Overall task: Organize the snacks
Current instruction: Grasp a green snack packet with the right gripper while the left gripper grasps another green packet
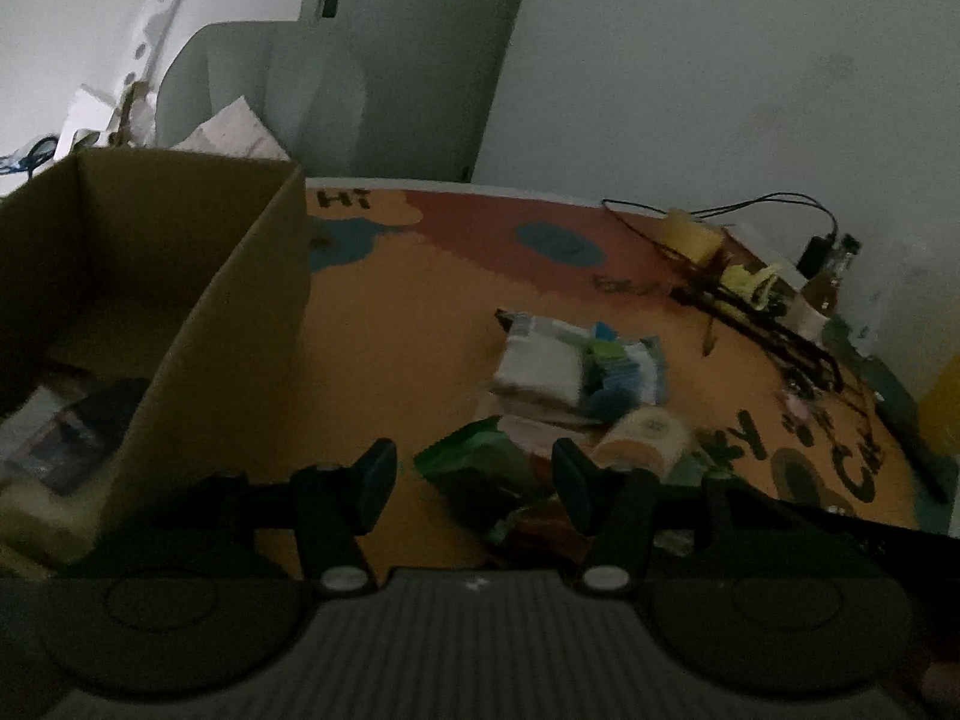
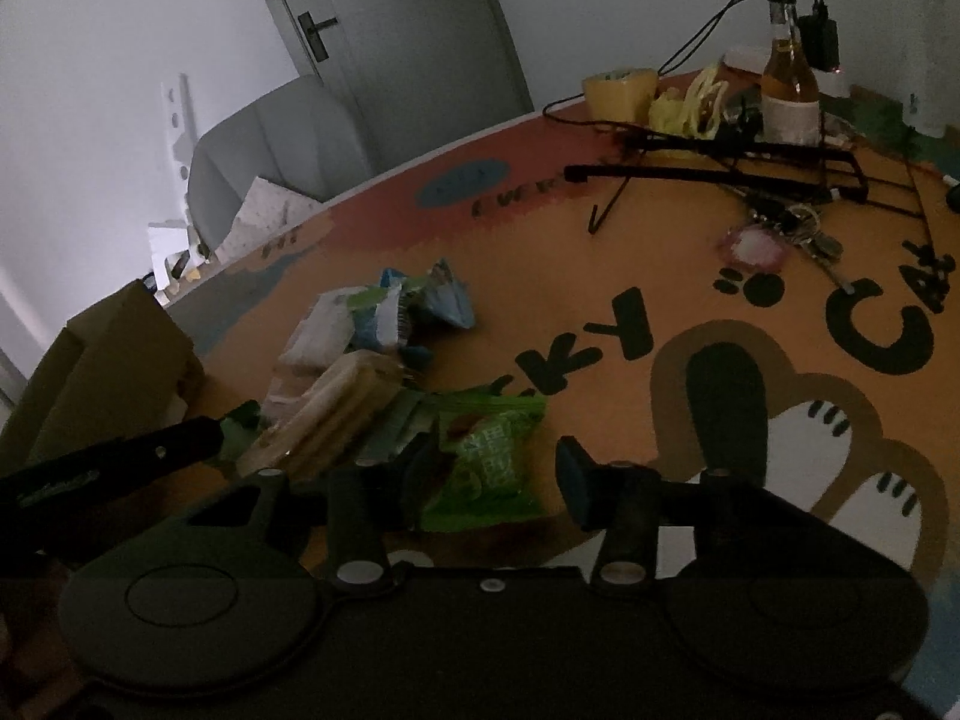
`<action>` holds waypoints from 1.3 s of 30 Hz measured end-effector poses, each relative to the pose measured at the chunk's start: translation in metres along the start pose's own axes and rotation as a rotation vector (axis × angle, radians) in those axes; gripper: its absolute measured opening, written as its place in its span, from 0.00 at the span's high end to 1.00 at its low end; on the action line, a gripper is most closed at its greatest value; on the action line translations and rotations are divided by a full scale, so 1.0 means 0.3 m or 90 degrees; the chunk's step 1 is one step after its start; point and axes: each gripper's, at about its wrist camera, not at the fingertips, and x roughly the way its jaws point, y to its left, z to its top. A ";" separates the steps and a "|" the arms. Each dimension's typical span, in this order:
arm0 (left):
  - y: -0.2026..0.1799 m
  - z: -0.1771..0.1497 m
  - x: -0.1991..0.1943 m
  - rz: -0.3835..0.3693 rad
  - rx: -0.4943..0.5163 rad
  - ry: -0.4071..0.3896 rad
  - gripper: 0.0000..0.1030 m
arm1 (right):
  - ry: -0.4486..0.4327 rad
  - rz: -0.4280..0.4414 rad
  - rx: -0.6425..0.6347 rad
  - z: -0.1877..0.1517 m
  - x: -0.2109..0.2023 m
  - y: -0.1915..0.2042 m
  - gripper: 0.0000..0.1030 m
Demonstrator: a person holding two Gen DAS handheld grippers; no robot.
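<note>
A heap of snack packets [image 1: 564,366] lies on the orange cartoon mat [image 1: 390,324]: white and blue packs, with a beige round pack [image 1: 645,435] nearer me. My left gripper [image 1: 474,480] is open. A dark green packet [image 1: 480,459] lies between its fingers, close to the right one and clear of the left one. In the right wrist view the right gripper [image 2: 498,474] is open around a bright green packet [image 2: 492,456], and a gap shows at the right finger. A beige pack [image 2: 336,408] lies to its left. The left gripper's dark finger [image 2: 180,441] reaches in from the left.
An open cardboard box [image 1: 240,300] stands at the left with dark items inside. At the far right of the mat are a black wire rack [image 2: 750,162], a bottle [image 2: 789,78], yellow tape [image 2: 618,90], keys [image 2: 804,228] and cables. Behind are a grey chair [image 2: 276,144] and a door.
</note>
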 end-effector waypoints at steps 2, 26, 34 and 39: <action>0.004 0.003 0.022 0.001 -0.006 0.006 0.45 | 0.003 0.000 -0.002 0.002 0.012 -0.002 0.58; 0.005 -0.022 0.005 -0.027 -0.002 -0.002 0.81 | -0.030 -0.007 -0.027 -0.017 -0.025 0.024 0.73; 0.007 -0.014 -0.075 -0.039 -0.002 -0.039 0.81 | -0.059 -0.004 -0.030 -0.010 -0.087 0.045 0.73; 0.013 -0.002 -0.134 -0.043 0.004 -0.061 0.81 | -0.076 0.013 -0.029 -0.008 -0.122 0.075 0.73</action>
